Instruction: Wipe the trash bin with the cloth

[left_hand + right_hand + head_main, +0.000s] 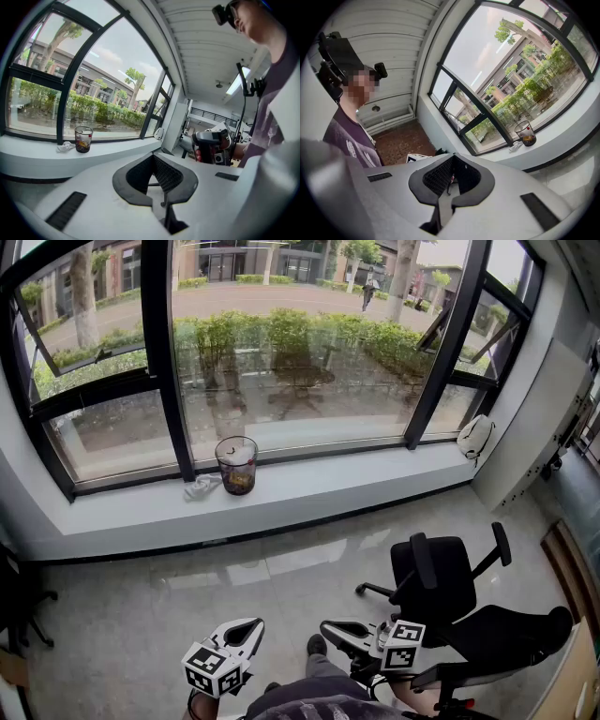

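Both claws are pressed shut with nothing between their pads: the left claw (251, 624) tips slightly downward and the right claw (330, 625) sits level, the two held low in front of the person over the grey floor (141, 606). The trash bin (236, 465), a small clear one with something dark in its bottom that I cannot identify from here, stands upright on the window sill (356, 482). It is well apart from both claws. The white cloth (201, 487) lies crumpled on the sill just beside the bin, to its left in the head view. An office chair (441, 573) stands close on the person's right.

Wiping has not begun; the cloth is untouched. The bin looks light, so rubbing it with one claw while the other is not steadying it would likely slide or topple it and spill what is inside. The cloth lies low and bunched, so a shallow pinch could scrape the sill or catch only a loose fold.
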`<state>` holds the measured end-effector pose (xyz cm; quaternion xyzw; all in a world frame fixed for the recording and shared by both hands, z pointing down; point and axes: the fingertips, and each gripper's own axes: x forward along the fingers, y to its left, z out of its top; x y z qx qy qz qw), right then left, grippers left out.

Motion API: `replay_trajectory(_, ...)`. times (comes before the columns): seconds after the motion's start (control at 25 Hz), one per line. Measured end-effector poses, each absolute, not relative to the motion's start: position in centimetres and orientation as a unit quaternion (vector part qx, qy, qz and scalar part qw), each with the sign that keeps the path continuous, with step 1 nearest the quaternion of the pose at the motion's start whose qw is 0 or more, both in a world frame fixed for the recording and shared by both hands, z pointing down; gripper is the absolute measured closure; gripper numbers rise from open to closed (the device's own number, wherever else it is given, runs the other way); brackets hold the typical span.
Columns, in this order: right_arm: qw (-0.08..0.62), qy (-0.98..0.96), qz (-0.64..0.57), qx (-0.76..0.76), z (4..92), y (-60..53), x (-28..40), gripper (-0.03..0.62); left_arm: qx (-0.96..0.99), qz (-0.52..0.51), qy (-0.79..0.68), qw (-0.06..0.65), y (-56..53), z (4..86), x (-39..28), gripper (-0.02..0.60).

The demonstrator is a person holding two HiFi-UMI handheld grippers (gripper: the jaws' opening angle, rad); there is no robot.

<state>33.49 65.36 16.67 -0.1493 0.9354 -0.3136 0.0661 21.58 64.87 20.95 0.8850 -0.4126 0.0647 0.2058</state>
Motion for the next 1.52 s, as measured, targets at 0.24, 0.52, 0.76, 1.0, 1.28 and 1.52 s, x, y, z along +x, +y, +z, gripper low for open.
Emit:
replay_trajectory(0.24,0.078,0.938,-0.323,-0.101,16.9,60.1,35.8,0.603,0.873,0.07,-0.428,0.221,59.2,21.1,25.7,0.586)
replay_trajectory(0.52,0.035,0.956,-0.277,-0.09,18.8,53.2,41.7,0.603,0.889,0.098,-0.409,0.179,49.6,18.4,33.6,0.586)
replay_trajectory(0.76,-0.099,0.98,-0.134,-0.109,20.4,47.6,45.4,0.603,0.902,0.115,-0.382,0.166,45.1,17.9,39.0,0.585)
replay_trajectory(1.0,-0.077,0.981,-0.15,-0.1,19.3,44.7,45.1,0.603,0.91,0.1,-0.37,0.159,41.2,17.4,39.1,0.586)
replay_trajectory(1.28,-0.107,0.976,-0.148,-0.118,19.4,40.6,41.2,0.603,0.914,0.073,-0.361,0.169,36.0,18.3,34.7,0.584)
replay_trajectory(1.52,-0.147,0.975,-0.123,-0.111,19.0,36.7,33.2,0.603,0.917,0.05,-0.359,0.169,31.1,17.5,27.0,0.584)
